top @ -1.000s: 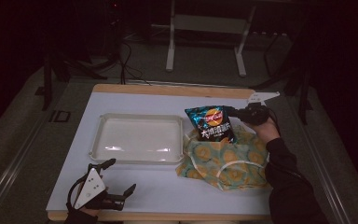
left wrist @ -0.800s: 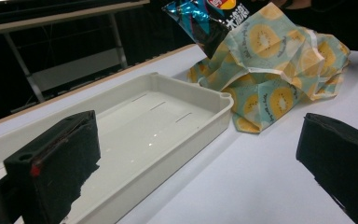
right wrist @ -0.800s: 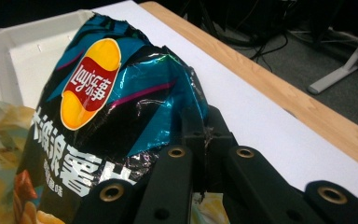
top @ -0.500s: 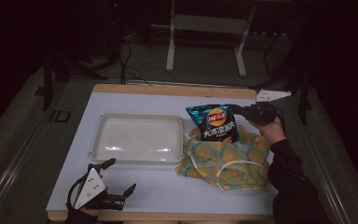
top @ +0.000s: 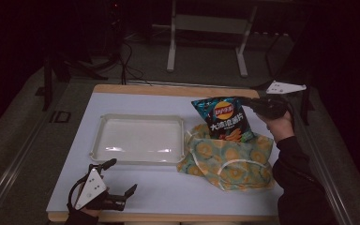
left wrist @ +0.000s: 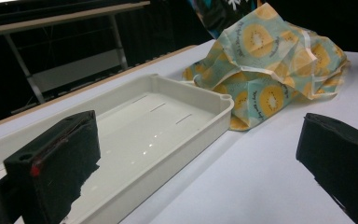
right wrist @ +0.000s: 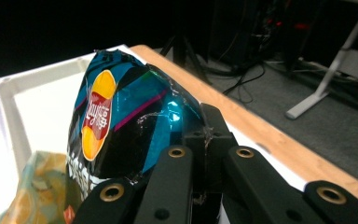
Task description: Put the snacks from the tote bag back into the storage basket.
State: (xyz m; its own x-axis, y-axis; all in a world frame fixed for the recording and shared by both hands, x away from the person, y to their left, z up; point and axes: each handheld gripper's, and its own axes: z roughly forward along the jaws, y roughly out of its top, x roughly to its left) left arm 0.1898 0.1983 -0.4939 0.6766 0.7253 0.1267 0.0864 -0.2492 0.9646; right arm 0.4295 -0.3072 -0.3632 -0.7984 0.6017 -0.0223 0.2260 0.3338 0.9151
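The right claw (top: 255,107) is clamped on the top edge seam of the chip bag (top: 222,119), which hangs upright with its lower end inside the open fruit-print cloth bag (top: 229,161), at about three o'clock from the white tray (top: 138,139). The chip bag looks light, air-puffed and slick, its contents brittle, so the flat crimped seam is the sound place to grip; squeezing the belly would likely crush chips or slip. The left claw (top: 117,187) rests at the table (top: 168,192) edge near seven o'clock, jaws apart and holding nothing.
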